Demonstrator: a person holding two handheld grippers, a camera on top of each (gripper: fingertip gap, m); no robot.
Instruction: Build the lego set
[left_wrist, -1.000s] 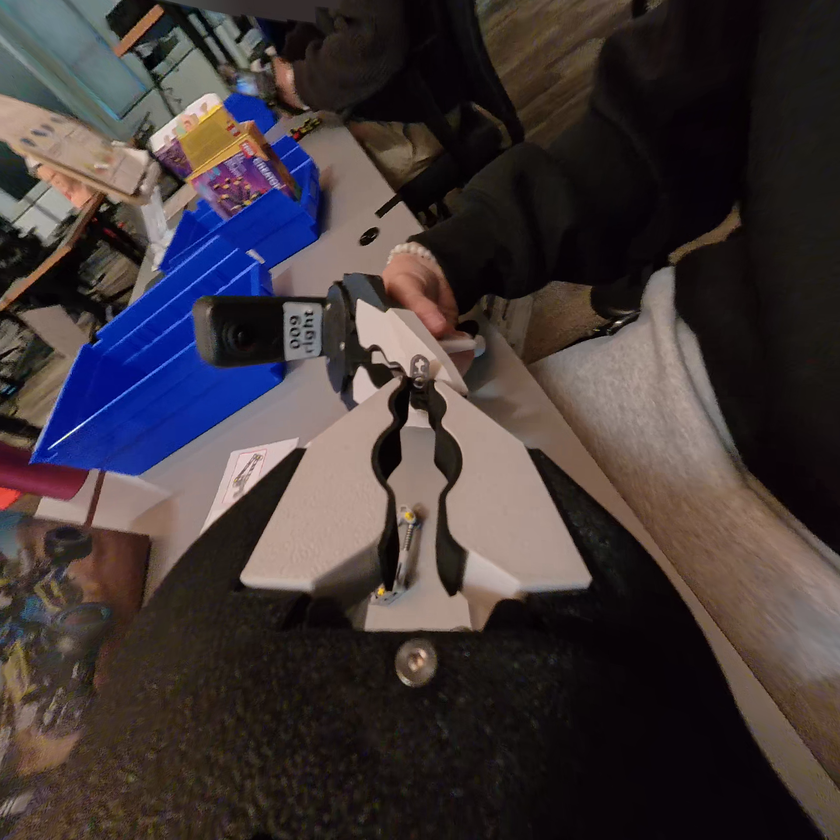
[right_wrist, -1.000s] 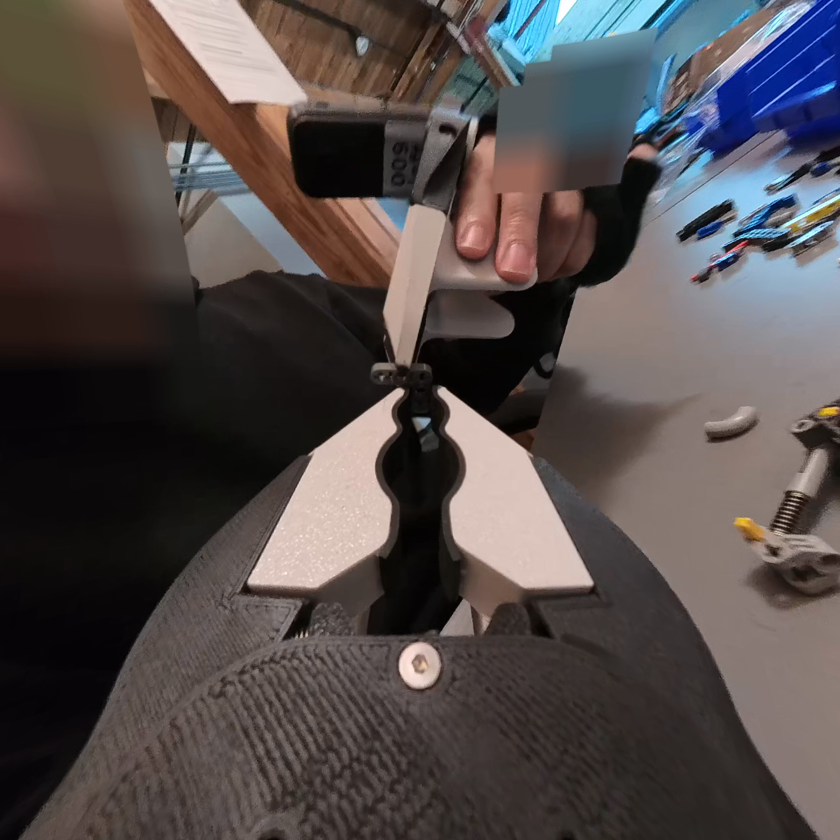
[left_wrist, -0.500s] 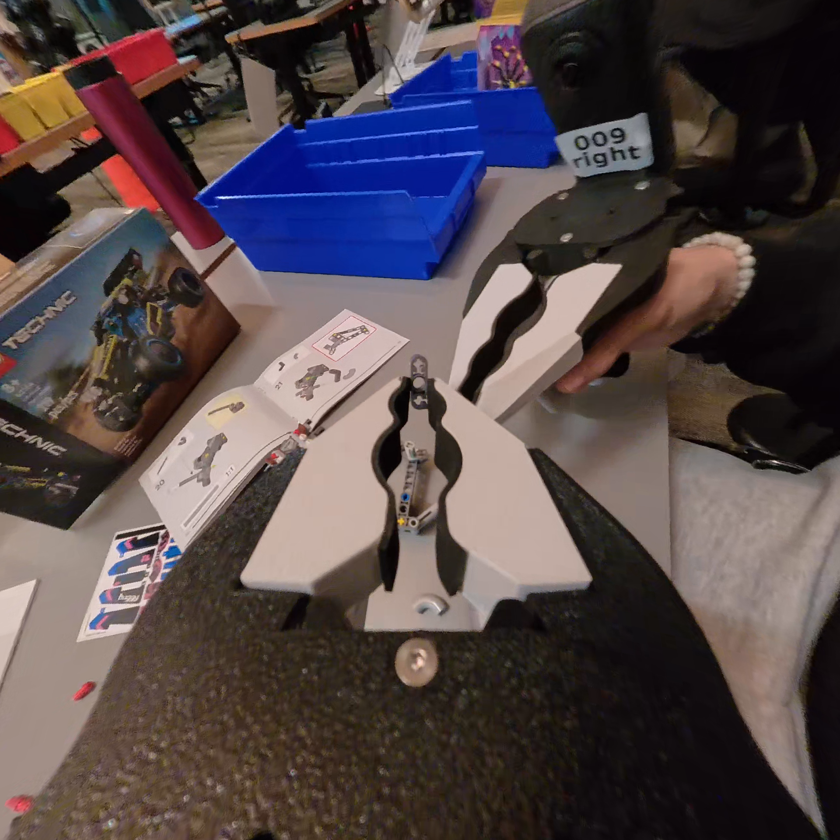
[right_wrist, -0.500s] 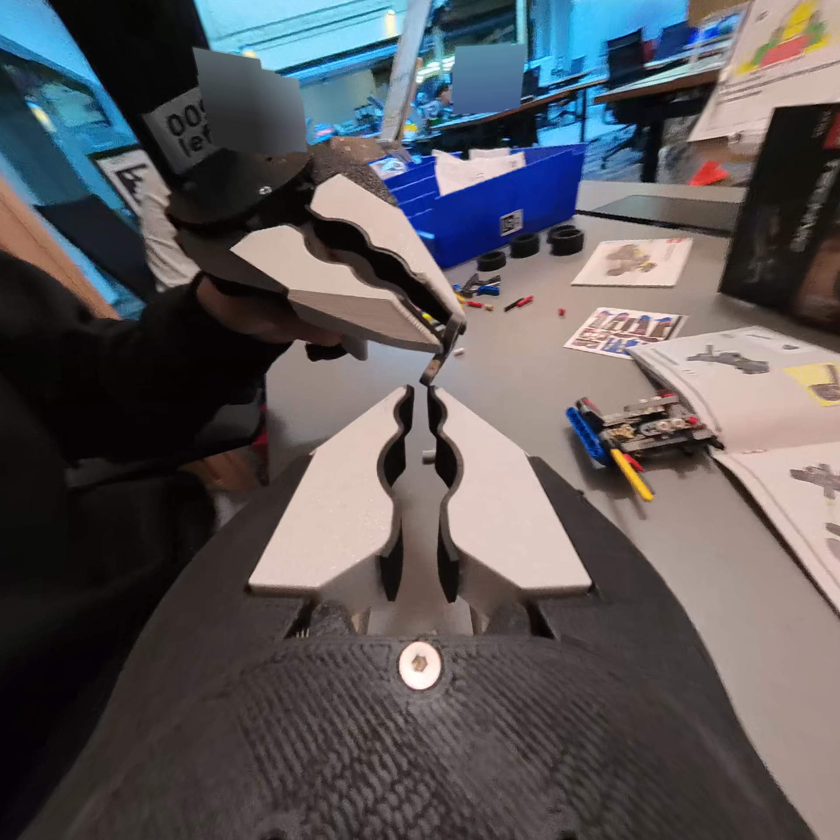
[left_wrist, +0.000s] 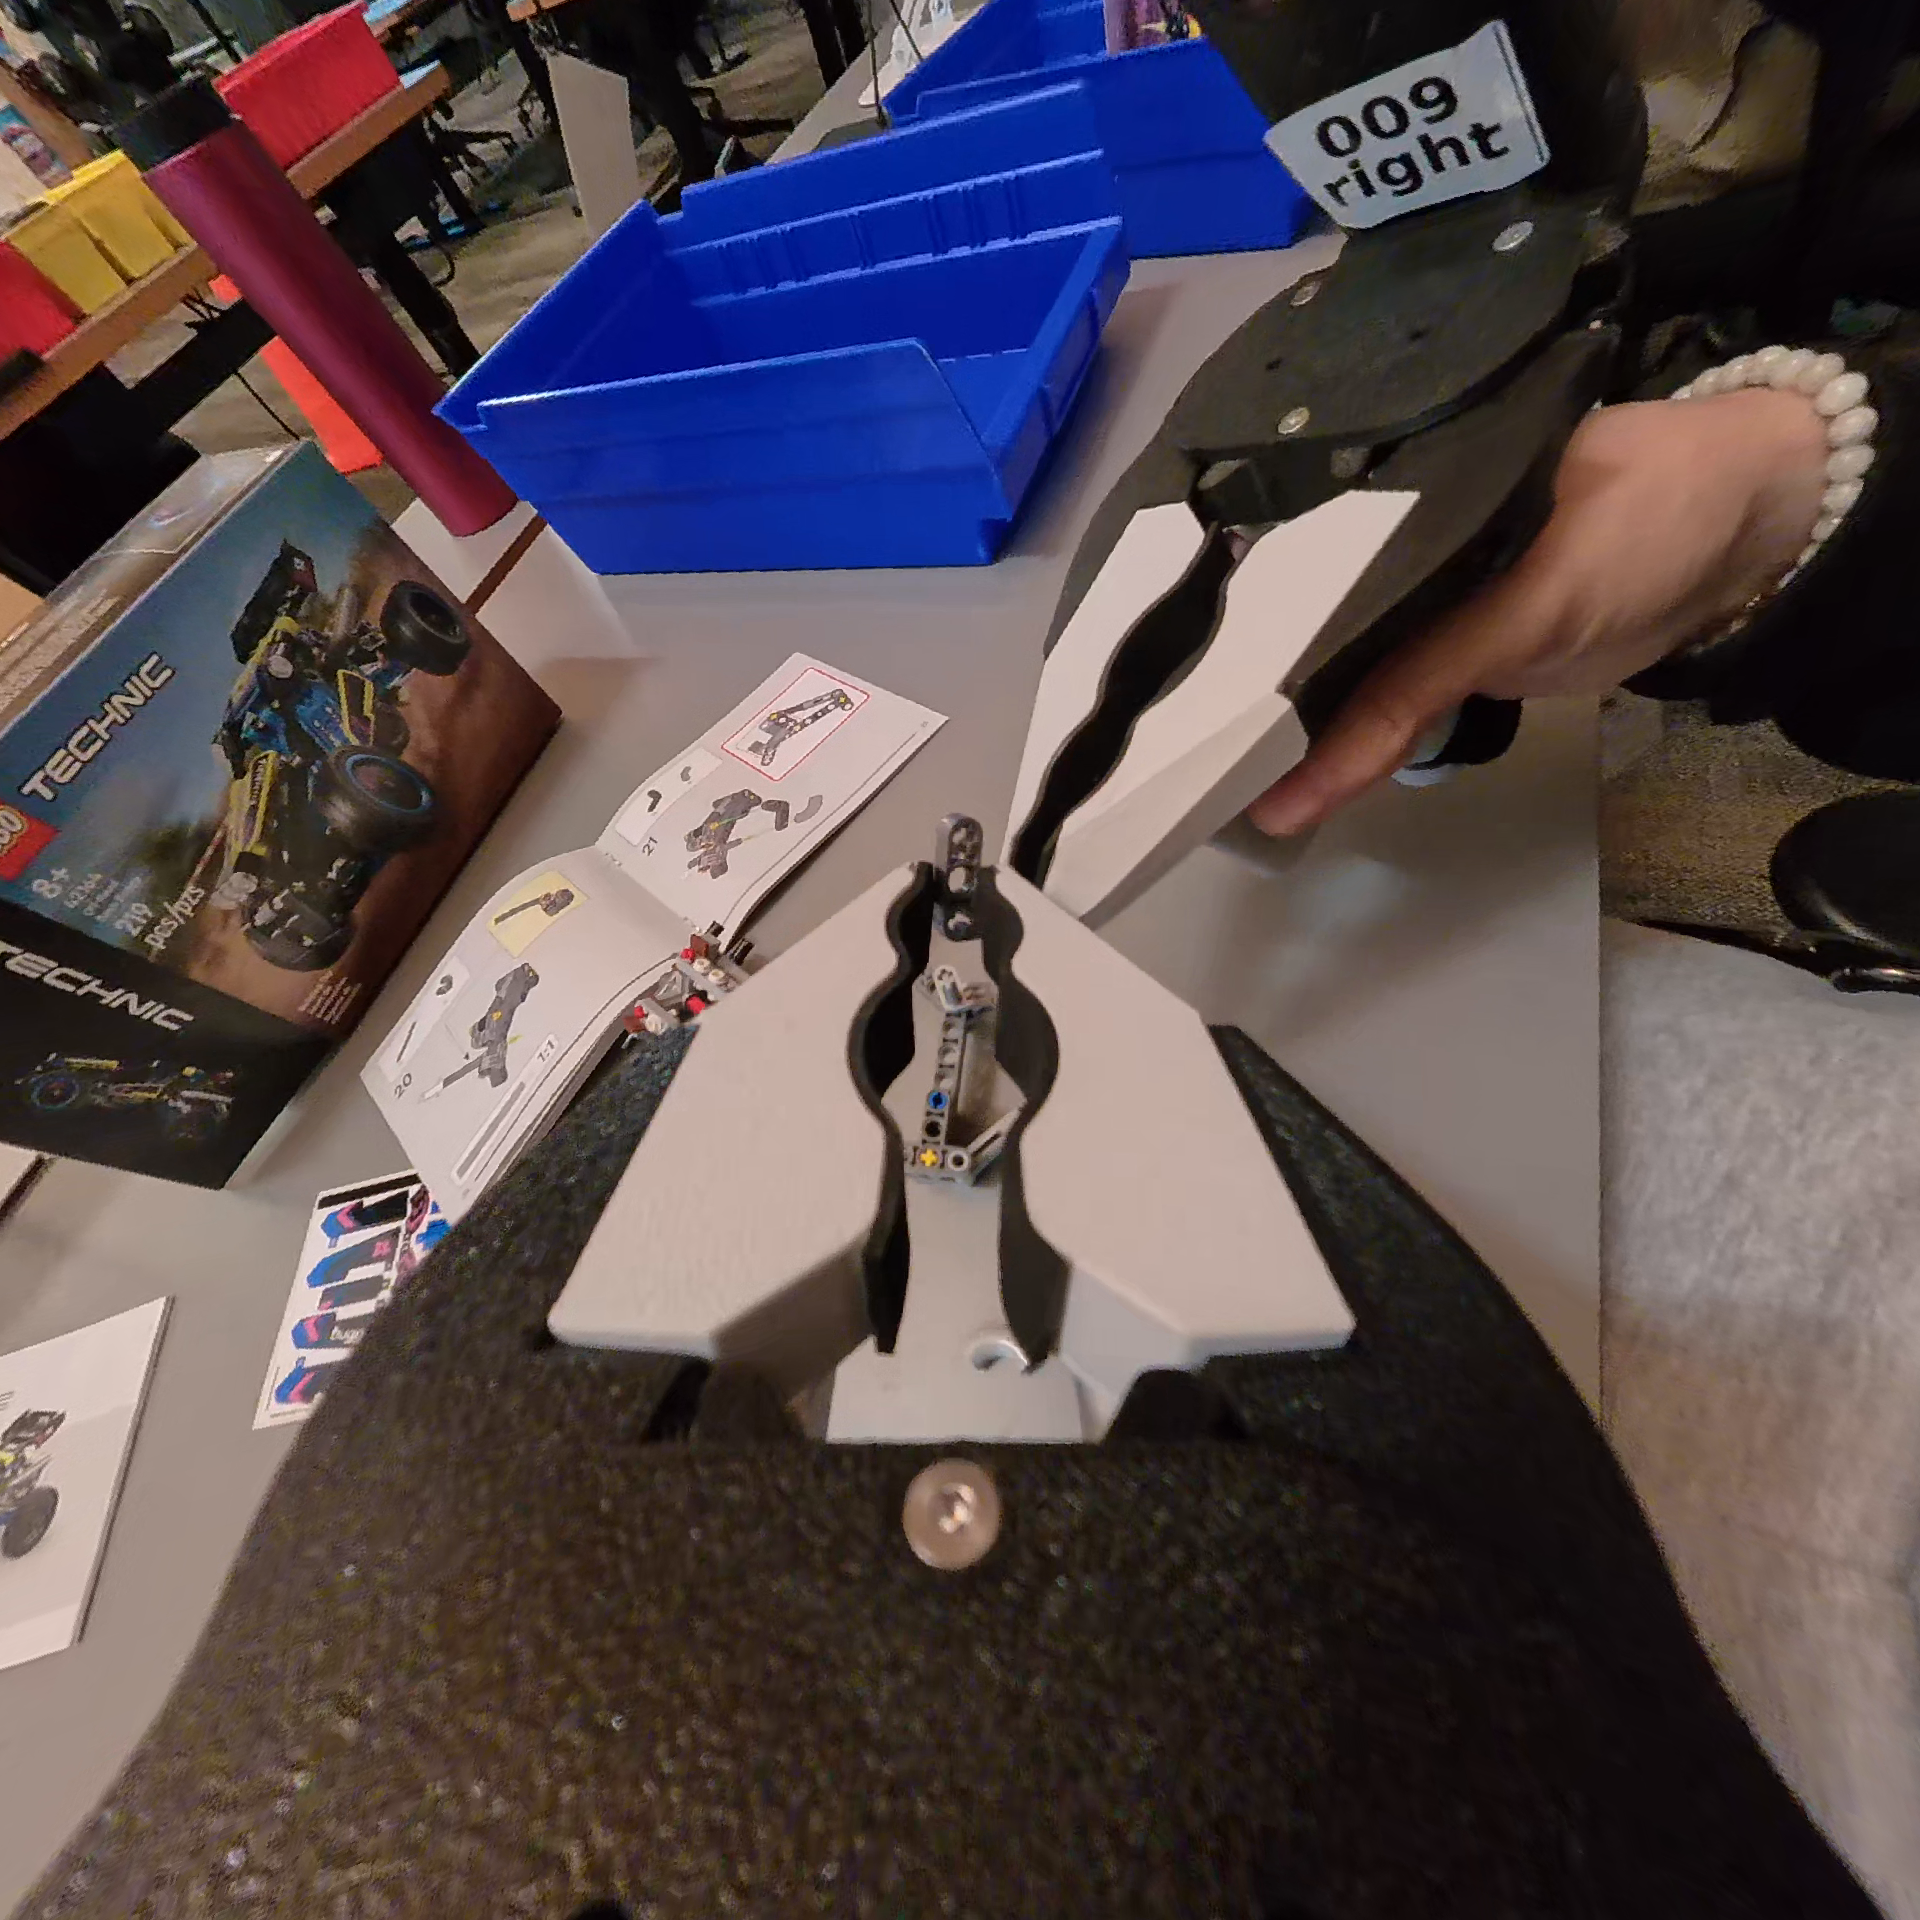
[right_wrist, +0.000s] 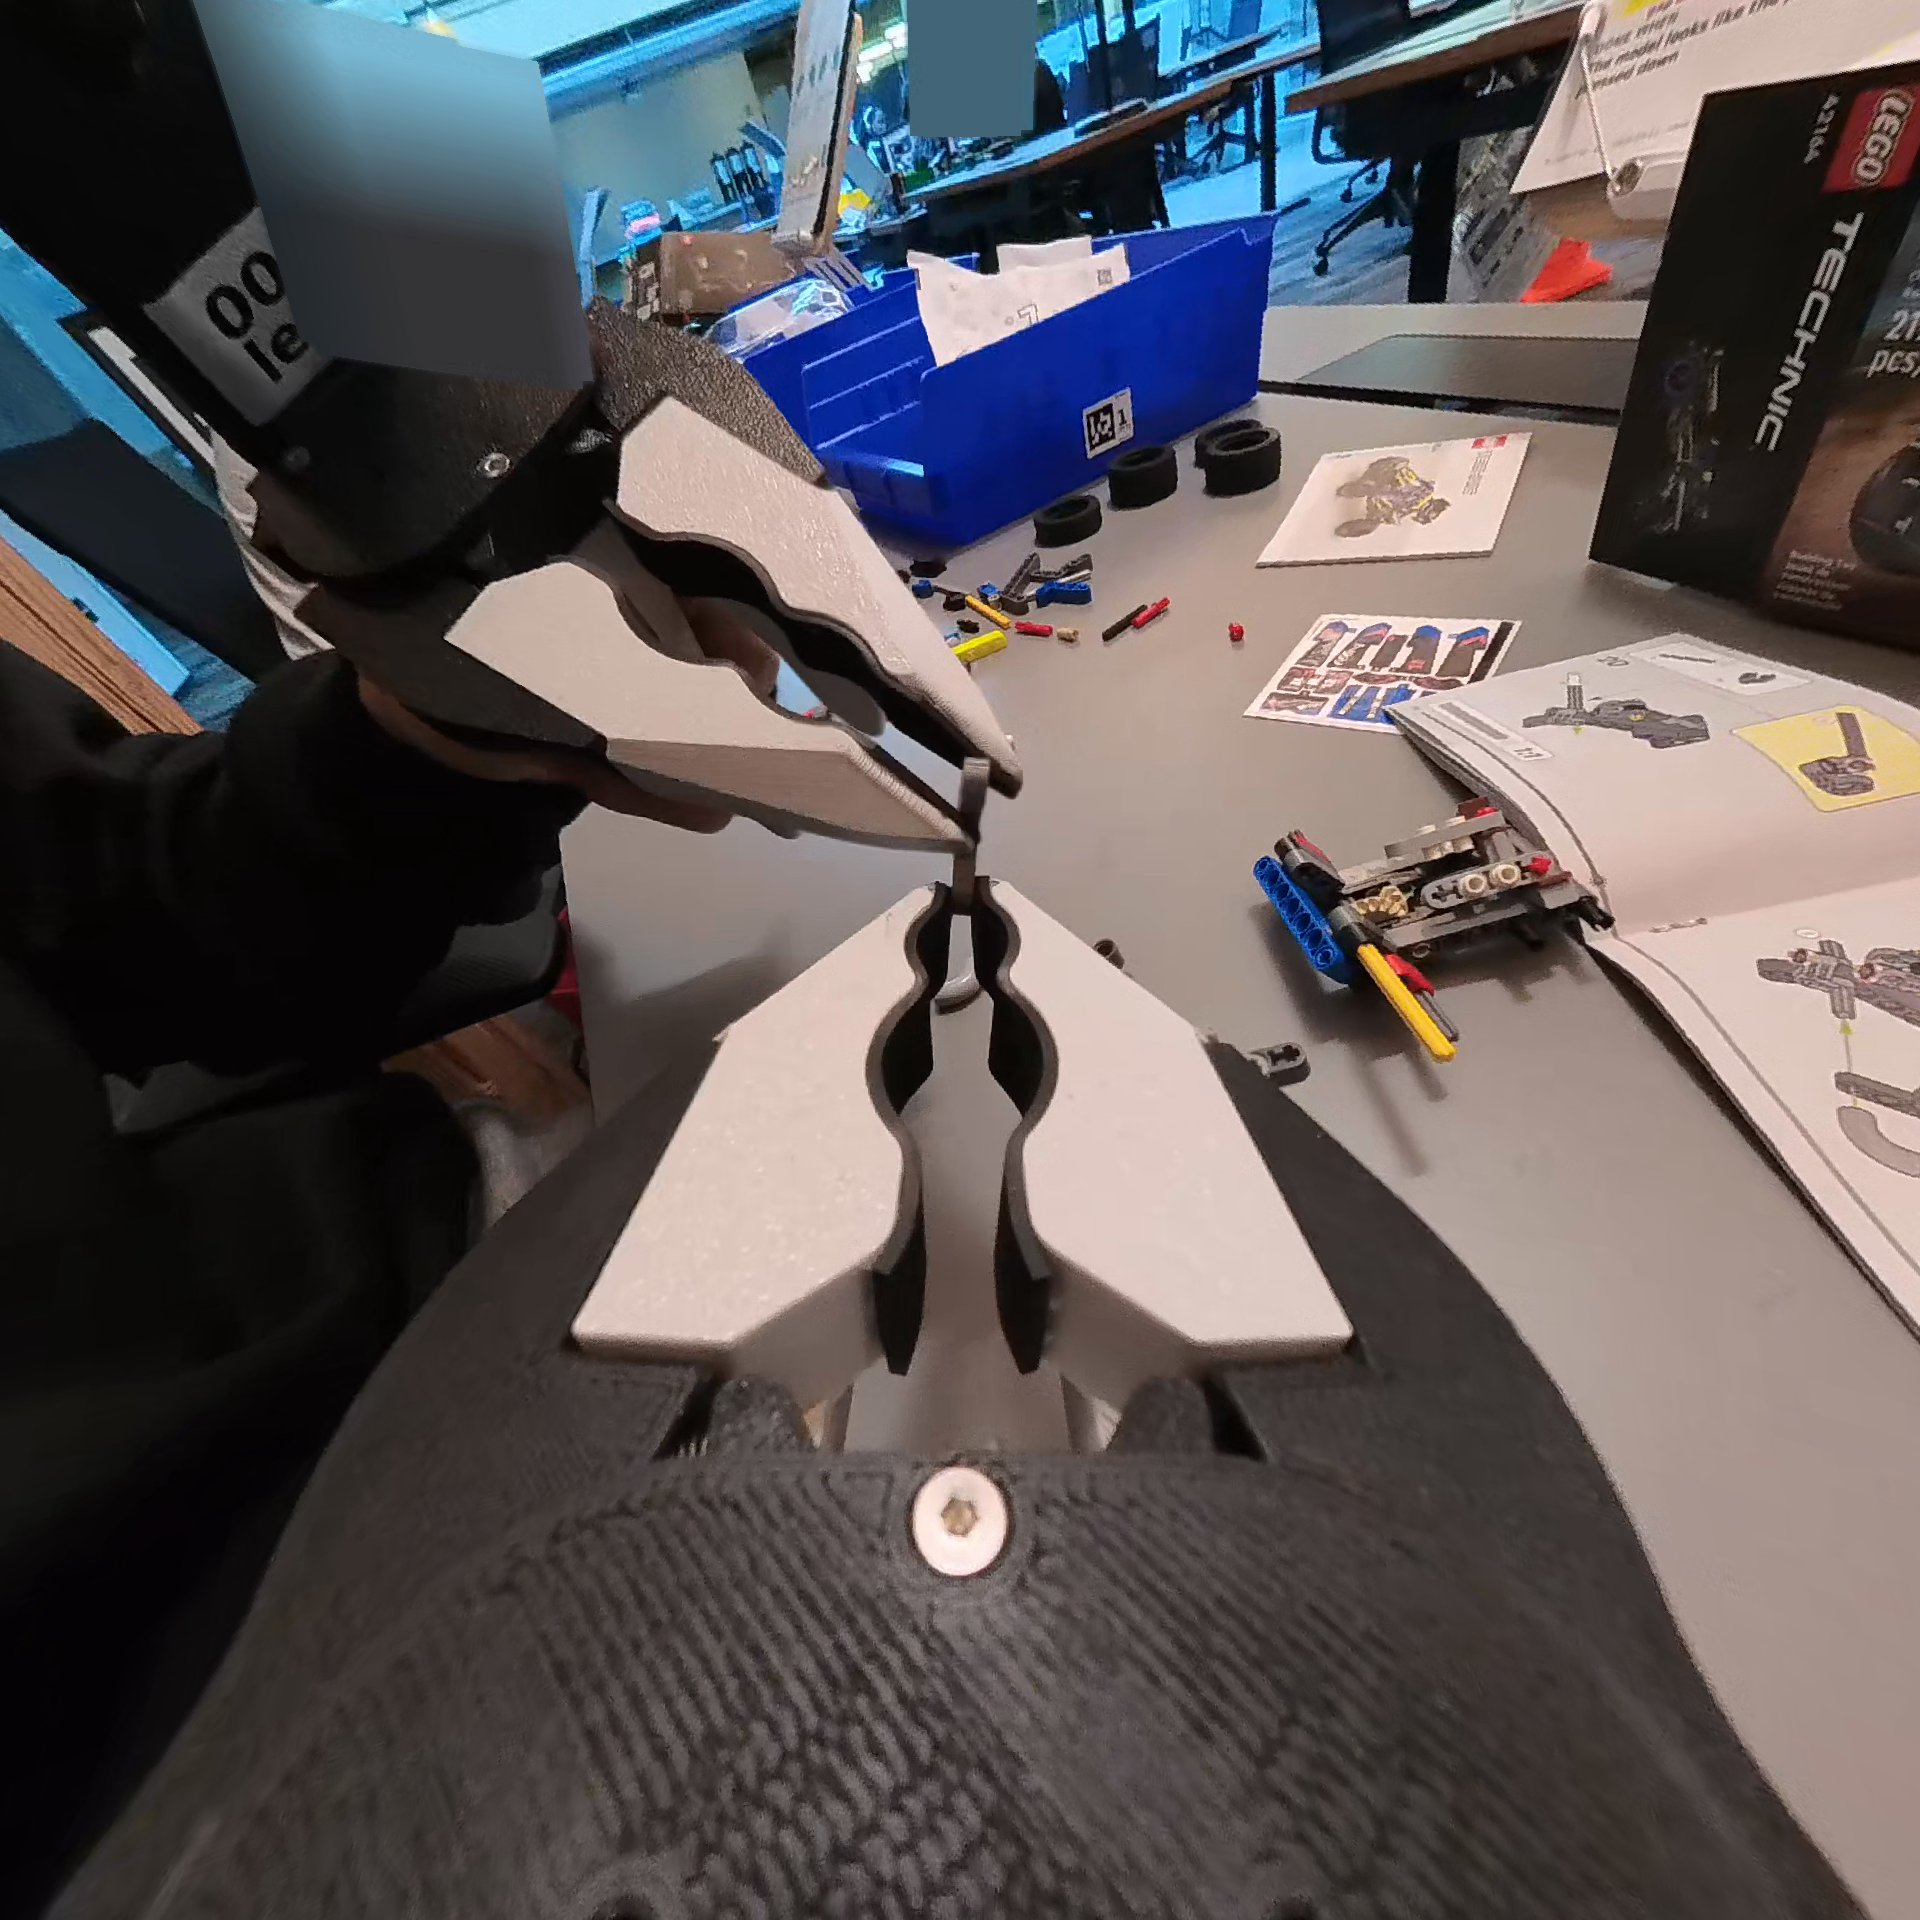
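My left gripper (left_wrist: 956, 883) is shut on a small dark grey lego beam (left_wrist: 958, 844) that sticks out past its fingertips. Through its gap I see a grey shock-absorber piece (left_wrist: 951, 1091) on the table below. In the right wrist view the left gripper (right_wrist: 982, 800) holds the beam (right_wrist: 974, 831) pointing down at my right gripper (right_wrist: 964, 896). The right gripper's jaws are nearly together with a thin slit. The beam's end is level with its tips, and I see nothing gripped. The partly built lego chassis (right_wrist: 1423, 904) lies to the right, beside the open manual (right_wrist: 1714, 831).
A lego box (left_wrist: 208, 790), a sticker sheet (left_wrist: 343, 1278), blue bins (left_wrist: 810, 416) and a maroon tube (left_wrist: 322, 322) stand on the grey table. The right wrist view shows a blue bin (right_wrist: 1039, 395), tyres (right_wrist: 1143, 478), loose pieces (right_wrist: 1018, 603) and a small black piece (right_wrist: 1283, 1058). My left and right fingertips are right by each other.
Both grippers swung from pointing at the person's lap to pointing over the table. In the last half second they drew together, bringing the beam's end to the right gripper's tips.
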